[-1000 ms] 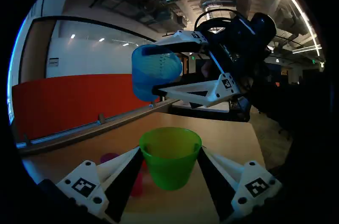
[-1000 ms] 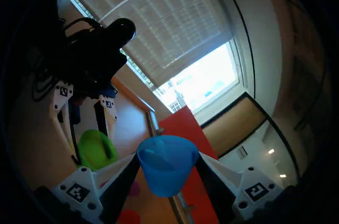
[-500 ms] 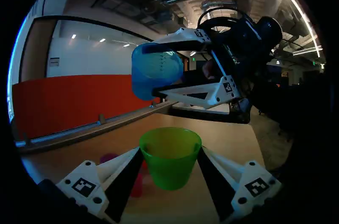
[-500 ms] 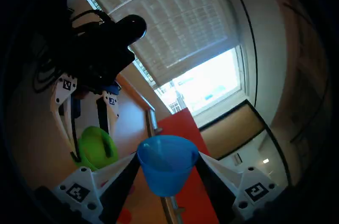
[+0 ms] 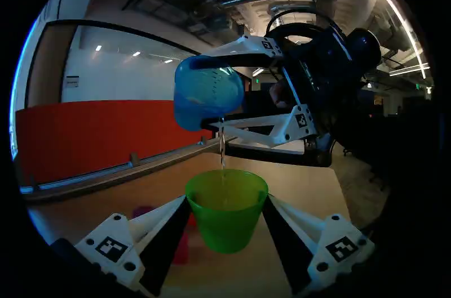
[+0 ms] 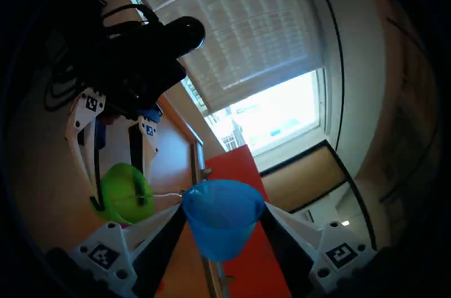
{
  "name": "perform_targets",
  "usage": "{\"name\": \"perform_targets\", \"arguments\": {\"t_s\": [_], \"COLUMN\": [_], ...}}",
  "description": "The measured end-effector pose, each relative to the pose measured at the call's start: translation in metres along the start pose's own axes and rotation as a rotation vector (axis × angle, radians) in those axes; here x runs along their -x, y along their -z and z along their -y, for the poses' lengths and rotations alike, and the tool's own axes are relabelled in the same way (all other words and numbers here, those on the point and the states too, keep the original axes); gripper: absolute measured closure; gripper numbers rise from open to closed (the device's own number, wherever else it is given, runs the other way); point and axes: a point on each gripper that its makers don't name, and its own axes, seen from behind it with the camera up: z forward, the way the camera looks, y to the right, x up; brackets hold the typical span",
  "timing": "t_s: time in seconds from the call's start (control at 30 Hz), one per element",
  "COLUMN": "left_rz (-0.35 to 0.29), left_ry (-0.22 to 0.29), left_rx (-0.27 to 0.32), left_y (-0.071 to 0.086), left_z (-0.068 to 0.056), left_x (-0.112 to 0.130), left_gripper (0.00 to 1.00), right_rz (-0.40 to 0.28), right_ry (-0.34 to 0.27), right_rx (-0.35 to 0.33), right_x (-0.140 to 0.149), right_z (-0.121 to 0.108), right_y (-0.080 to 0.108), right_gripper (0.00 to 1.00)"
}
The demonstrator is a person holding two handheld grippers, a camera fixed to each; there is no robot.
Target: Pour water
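Left gripper view: clamps green cup [image 5: 226,216] at 6 o'clock in left hand-held gripper [image 5: 225,201] over worktop [image 5: 304,179]; tips blue cup [image 5: 206,95] at 12 o'clock, clamped in right hand-held gripper [image 6: 222,208], trickling water [image 5: 222,149] down; red partition [image 5: 84,134] at 9 o'clock.

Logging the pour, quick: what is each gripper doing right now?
Left gripper: shut on the green plastic cup.
Right gripper: shut on the blue plastic cup, pouring.

blue cup [image 5: 207,92] tipped further, water [image 5: 222,150] now reaching green cup [image 5: 226,210]
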Motion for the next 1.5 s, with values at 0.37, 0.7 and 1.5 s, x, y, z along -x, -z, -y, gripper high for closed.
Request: {"name": "perform_targets", "arguments": {"t_s": [0.37, 0.7, 1.5], "left_rz": [0.002, 0.001, 0.007], "left_ry": [-0.003, -0.005, -0.021], "left_rx": [0.004, 0.002, -0.002], "left_y": [-0.002, -0.002, -0.003], "left_z": [-0.001, 0.000, 0.001], "left_x": [0.000, 0.000, -0.002], "left_gripper": [0.14, 0.14, 0.14], "right_rz": [0.005, 0.008, 0.013], "right_ry": [0.039, 0.074, 0.148], "right_rx": [0.013, 0.021, 0.042], "right_x": [0.002, 0.003, -0.003], "right_z": [-0.006, -0.009, -0.016], "right_y": [0.000, 0.001, 0.002], "right_gripper": [0.08, 0.08, 0.09]}}
